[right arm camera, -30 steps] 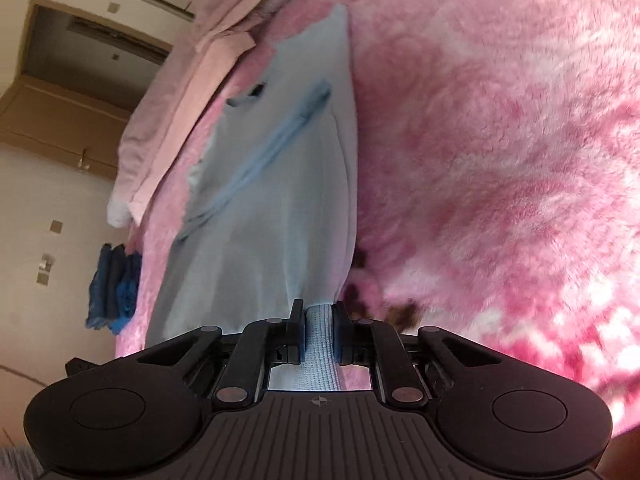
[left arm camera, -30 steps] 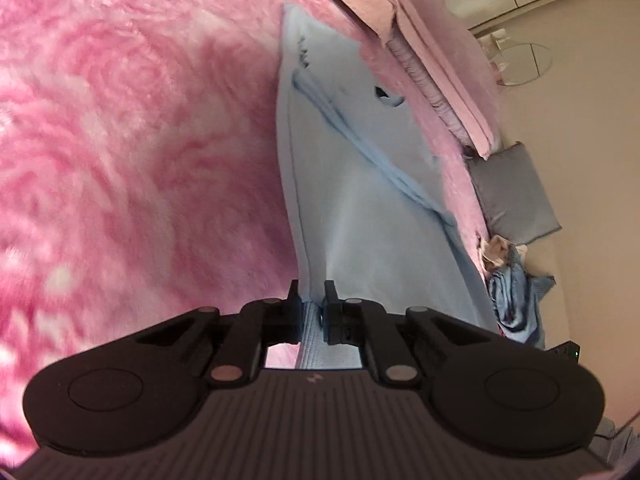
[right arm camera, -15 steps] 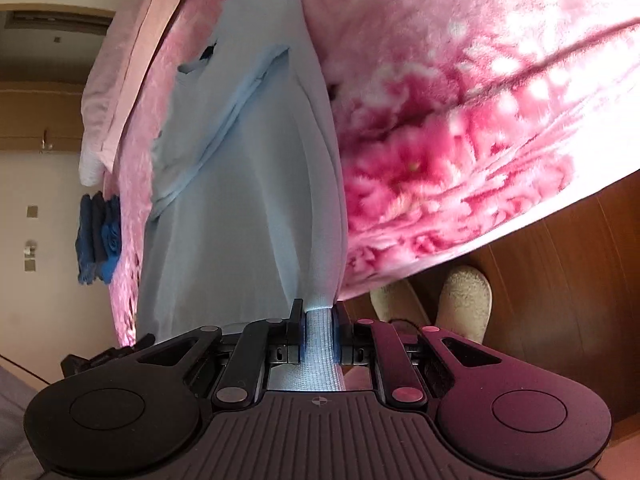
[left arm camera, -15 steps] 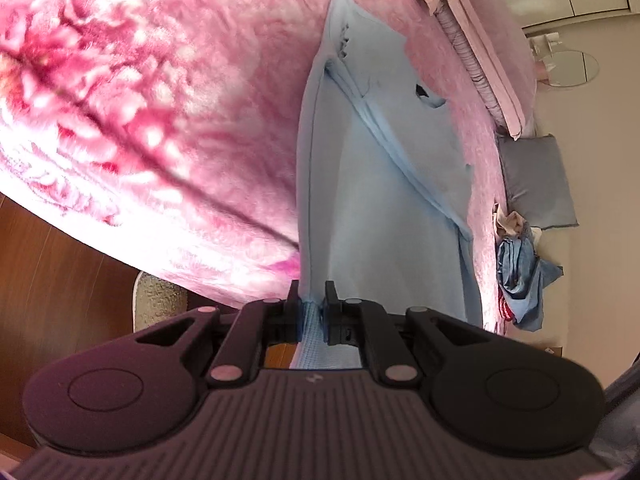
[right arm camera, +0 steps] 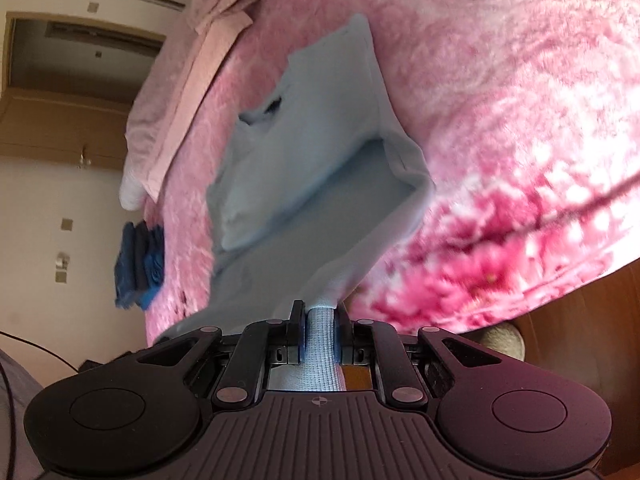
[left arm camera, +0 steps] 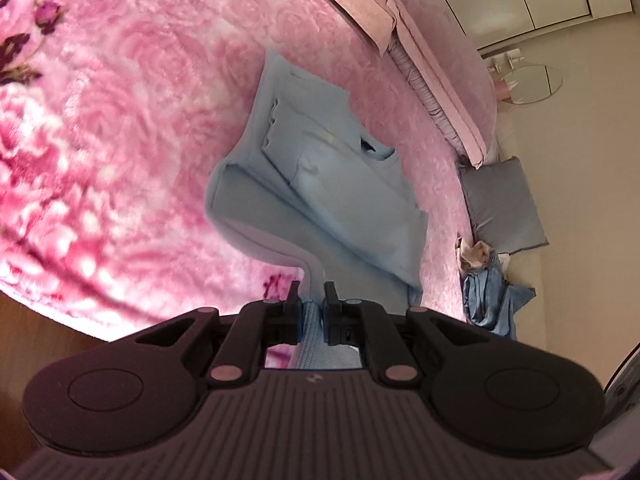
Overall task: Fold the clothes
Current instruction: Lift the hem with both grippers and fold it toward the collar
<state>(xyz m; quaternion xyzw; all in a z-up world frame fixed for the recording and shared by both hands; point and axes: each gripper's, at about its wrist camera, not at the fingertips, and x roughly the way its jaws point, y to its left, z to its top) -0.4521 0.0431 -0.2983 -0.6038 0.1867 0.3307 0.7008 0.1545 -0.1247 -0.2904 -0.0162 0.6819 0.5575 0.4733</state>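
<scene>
two grippers shared one garment. from the left wrist, the light blue shirt (left arm camera: 320, 184) lay on the pink blanket (left arm camera: 120, 140), its near end raised and sagging in a soft loop toward the left gripper (left arm camera: 311, 312). the cloth looked light and limp — likely to droop wherever it was unsupported, so the ribbed hem corners seemed the sensible places to hold. the jaws were nearly shut, pinching a thin bit of that hem. a grey cushion (left arm camera: 500, 204) and a heap of blue clothes (left arm camera: 492, 296) sat off to the right.

from the right wrist, the same shirt (right arm camera: 320, 168) curved up off the blanket (right arm camera: 500, 120), collar end at the far side. the right gripper (right arm camera: 320, 318) was also almost closed, clamped on a ribbed hem strip. folded dark blue clothes (right arm camera: 140, 264) rested at the bed's left edge — well apart from the shirt.
</scene>
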